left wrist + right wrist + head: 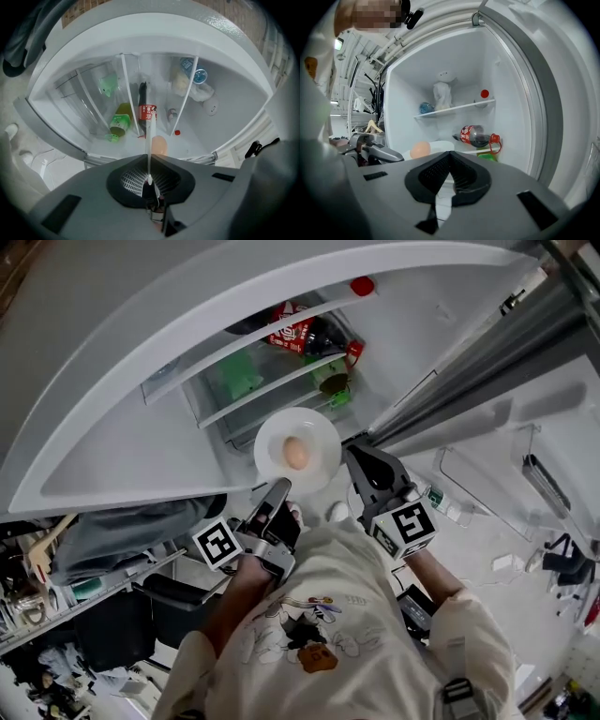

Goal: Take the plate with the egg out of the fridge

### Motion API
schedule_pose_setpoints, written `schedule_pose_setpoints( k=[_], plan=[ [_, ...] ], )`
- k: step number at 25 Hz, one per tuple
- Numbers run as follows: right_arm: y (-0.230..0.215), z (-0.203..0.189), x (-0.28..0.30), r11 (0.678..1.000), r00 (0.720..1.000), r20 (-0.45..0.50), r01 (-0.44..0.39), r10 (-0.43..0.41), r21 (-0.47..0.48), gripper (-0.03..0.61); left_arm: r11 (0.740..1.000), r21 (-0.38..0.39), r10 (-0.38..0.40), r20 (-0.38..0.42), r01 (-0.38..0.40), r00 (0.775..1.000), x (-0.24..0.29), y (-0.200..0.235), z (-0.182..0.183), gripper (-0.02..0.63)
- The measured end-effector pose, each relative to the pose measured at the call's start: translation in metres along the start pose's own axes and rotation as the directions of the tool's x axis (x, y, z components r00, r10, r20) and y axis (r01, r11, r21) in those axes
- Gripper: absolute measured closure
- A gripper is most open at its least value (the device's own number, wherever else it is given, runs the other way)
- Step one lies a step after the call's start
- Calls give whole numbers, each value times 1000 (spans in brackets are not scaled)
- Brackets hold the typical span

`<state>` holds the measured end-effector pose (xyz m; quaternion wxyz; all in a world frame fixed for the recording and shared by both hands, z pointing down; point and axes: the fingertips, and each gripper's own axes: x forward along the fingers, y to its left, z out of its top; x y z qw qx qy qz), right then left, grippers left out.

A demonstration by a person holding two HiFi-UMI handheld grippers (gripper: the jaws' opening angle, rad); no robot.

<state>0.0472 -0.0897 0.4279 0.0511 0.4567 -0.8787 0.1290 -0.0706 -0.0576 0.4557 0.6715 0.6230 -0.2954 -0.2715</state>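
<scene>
A white plate (319,432) with a tan egg (296,454) on it hangs in front of the open fridge. My left gripper (281,487) is shut on the plate's near rim. In the left gripper view the plate (151,136) shows edge-on as a thin white line pinched between the jaws, with the egg (160,144) just beyond the left gripper (150,158). My right gripper (352,454) hovers just right of the plate, shut with nothing in it. The right gripper view shows its jaws (450,153) meeting, and past them the egg (420,149) and the plate (442,146).
Inside the fridge lie a cola bottle (309,334) and a green bottle (334,384) on glass shelves (281,381). A small red object (362,285) sits on a higher shelf. The fridge door (487,474) with its bins stands open at the right. Clutter lies at lower left.
</scene>
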Motion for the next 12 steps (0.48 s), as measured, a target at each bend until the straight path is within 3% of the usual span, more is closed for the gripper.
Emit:
schedule_pose_setpoints(
  k=[5, 12],
  plan=[
    [-6, -2, -3, 998, 999, -9, 41, -40, 51, 572, 1000, 9, 5, 8, -5, 1000, -6, -5, 1, 591],
    [-5, 1, -4, 999, 999, 5, 48, -49, 19, 572, 1000, 18, 19, 5, -19, 1000, -4, -5, 1, 591]
  ],
)
